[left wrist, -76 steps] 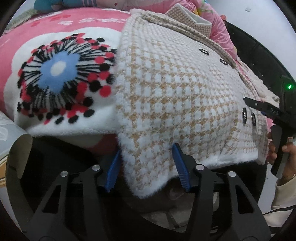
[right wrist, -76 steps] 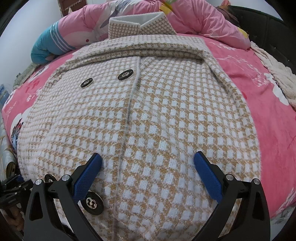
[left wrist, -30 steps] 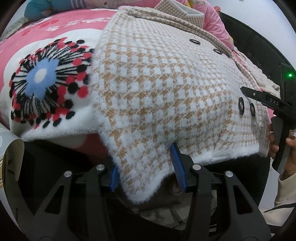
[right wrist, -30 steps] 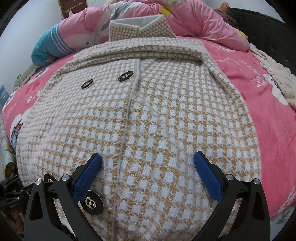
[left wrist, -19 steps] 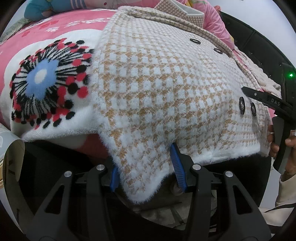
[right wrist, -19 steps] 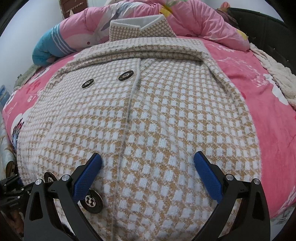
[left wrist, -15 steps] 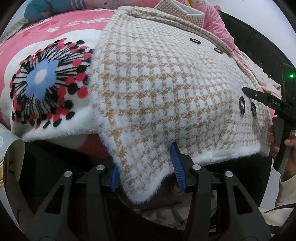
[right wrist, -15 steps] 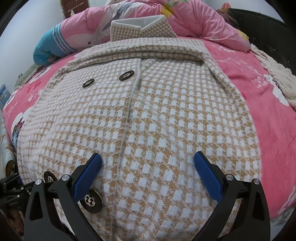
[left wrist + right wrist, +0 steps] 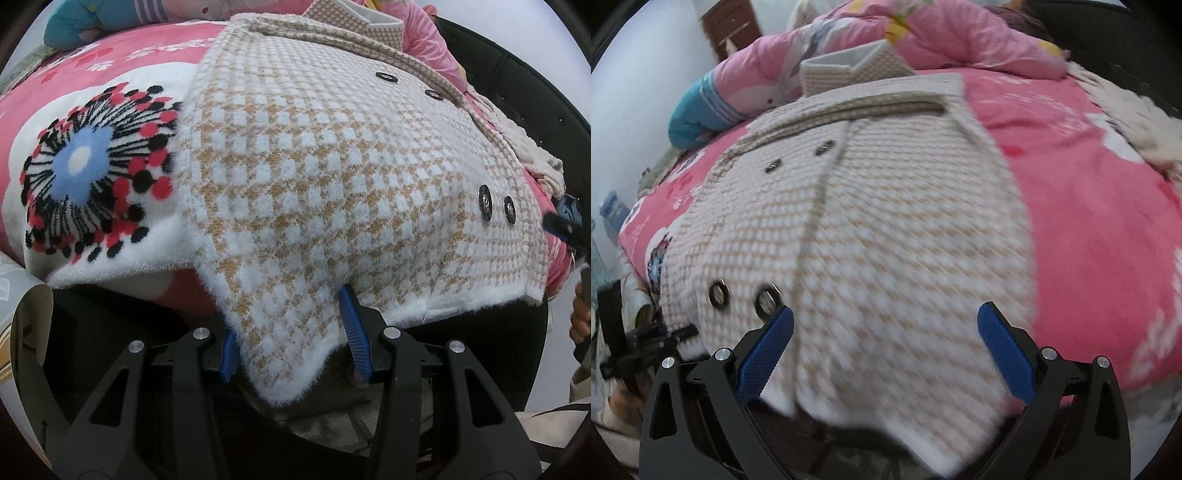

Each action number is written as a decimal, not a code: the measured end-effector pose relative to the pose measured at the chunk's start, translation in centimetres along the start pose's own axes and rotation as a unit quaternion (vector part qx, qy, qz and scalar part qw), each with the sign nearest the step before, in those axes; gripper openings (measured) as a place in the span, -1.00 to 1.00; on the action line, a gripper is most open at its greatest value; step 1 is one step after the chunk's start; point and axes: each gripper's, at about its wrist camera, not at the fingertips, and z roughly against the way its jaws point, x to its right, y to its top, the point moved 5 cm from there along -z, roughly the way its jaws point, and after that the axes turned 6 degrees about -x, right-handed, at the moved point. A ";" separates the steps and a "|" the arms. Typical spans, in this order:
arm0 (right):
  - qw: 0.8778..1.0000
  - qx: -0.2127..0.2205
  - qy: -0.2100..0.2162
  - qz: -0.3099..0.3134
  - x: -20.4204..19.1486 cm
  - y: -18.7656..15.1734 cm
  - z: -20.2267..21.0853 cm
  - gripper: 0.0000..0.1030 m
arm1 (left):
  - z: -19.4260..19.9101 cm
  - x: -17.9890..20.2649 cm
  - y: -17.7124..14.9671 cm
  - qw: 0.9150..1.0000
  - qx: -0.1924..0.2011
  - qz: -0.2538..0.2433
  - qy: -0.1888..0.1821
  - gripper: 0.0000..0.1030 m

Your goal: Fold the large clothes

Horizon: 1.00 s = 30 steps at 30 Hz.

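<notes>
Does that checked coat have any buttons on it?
Yes, the checked coat shows four dark buttons in the left wrist view, two near the collar and two near the hem.

Even, soft indoor light is seen in both views, with no glare and no single source made out. The left wrist view is sharp: the fuzzy weave of the checked coat (image 9: 314, 177) is resolved clearly ahead of the fingers. Deep shadow is found below the coat hem, around the left gripper (image 9: 291, 336). The right wrist view is smeared by motion blur, strongest in the coat's checks near the right gripper (image 9: 886, 332). Heavy fisheye bending and dark corner vignetting are present at all edges.
</notes>
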 end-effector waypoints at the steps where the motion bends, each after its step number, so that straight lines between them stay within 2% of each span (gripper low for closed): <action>1: 1.000 -0.005 -0.005 -0.001 0.5 -0.7 0.3 0.88 | 0.0 0.1 0.0 1.000 0.000 -0.001 0.001 -0.10; 6: 0.999 -0.042 -0.007 -0.009 2.2 -3.2 0.3 0.85 | -0.1 0.2 0.0 1.000 0.001 -0.002 0.002 -0.10; 21: 0.992 -0.100 0.034 -0.075 4.9 -6.5 -2.6 0.23 | -0.1 0.3 0.0 1.000 0.001 -0.007 0.005 -0.10; 24: 0.989 -0.106 0.050 -0.089 5.4 -7.0 -3.1 0.07 | -0.1 0.3 0.0 1.000 0.001 -0.007 0.005 -0.10; 26: 0.988 -0.109 0.056 -0.092 5.3 -7.2 -3.2 -0.14 | 0.0 0.3 0.0 1.000 0.001 -0.008 0.006 -0.10; 30: 0.991 -0.105 0.052 -0.070 4.3 -7.3 -2.6 -0.50 | 0.5 0.3 -0.1 1.000 0.002 -0.017 0.008 -0.27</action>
